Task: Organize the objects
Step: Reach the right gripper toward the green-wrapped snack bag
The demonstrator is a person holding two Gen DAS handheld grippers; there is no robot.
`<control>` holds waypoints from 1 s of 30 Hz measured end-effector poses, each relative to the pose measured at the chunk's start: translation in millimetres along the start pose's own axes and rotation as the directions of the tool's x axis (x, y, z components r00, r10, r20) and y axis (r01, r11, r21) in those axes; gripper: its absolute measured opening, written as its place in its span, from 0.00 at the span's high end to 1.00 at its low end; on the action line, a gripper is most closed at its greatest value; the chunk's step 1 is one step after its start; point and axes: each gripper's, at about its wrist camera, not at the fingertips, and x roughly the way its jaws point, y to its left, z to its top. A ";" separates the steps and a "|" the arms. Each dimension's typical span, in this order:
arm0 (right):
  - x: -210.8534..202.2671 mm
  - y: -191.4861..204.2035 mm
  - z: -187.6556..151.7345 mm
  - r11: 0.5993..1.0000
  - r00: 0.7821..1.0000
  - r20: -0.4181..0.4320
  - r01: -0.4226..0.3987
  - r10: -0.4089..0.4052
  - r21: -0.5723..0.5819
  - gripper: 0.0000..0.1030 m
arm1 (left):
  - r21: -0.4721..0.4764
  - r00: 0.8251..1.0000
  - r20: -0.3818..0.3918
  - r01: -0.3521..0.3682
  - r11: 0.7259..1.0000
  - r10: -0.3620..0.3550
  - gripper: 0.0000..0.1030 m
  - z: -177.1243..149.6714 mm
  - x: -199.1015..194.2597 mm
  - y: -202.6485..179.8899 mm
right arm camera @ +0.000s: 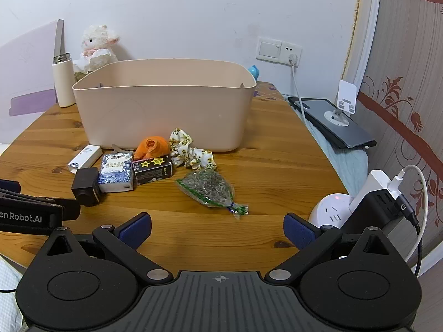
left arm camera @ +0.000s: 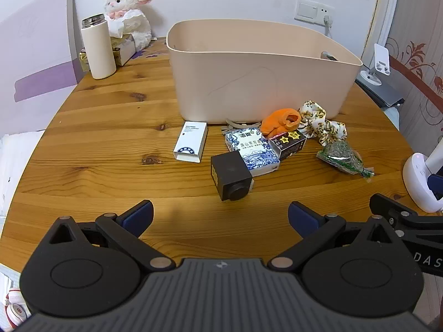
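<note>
Left wrist view: both claws, left claw [left arm camera: 220,215] and right claw [right arm camera: 217,228], spread wide, empty, low above table [left arm camera: 97,144].

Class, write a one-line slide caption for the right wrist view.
Open right gripper faces small items strewn before a beige bin.

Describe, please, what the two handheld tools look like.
Both match: the left tool and right tool have black linkage arms with silver rivets, dark-blue fingertip pads, round black side discs and a ribbed grey centre plate with a crosshair mark. White lettering runs along each body.
</note>
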 end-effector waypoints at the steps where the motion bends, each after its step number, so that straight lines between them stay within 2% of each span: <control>1: 0.2 -0.3 0.1 1.000 1.000 -0.001 0.001 -0.001 0.000 0.00 | 0.003 1.000 -0.001 0.001 1.000 -0.001 0.00 0.1 0.3 -0.9; 10: 2.6 -3.5 -0.5 1.000 1.000 -0.008 -0.006 0.007 0.005 0.00 | 0.023 1.000 -0.010 -0.006 1.000 0.006 0.00 -0.7 3.1 -6.4; 30: 16.8 -7.0 4.1 1.000 0.999 -0.029 -0.013 0.013 0.010 0.00 | 0.001 0.999 -0.029 -0.017 1.000 0.017 0.00 6.6 16.3 -7.2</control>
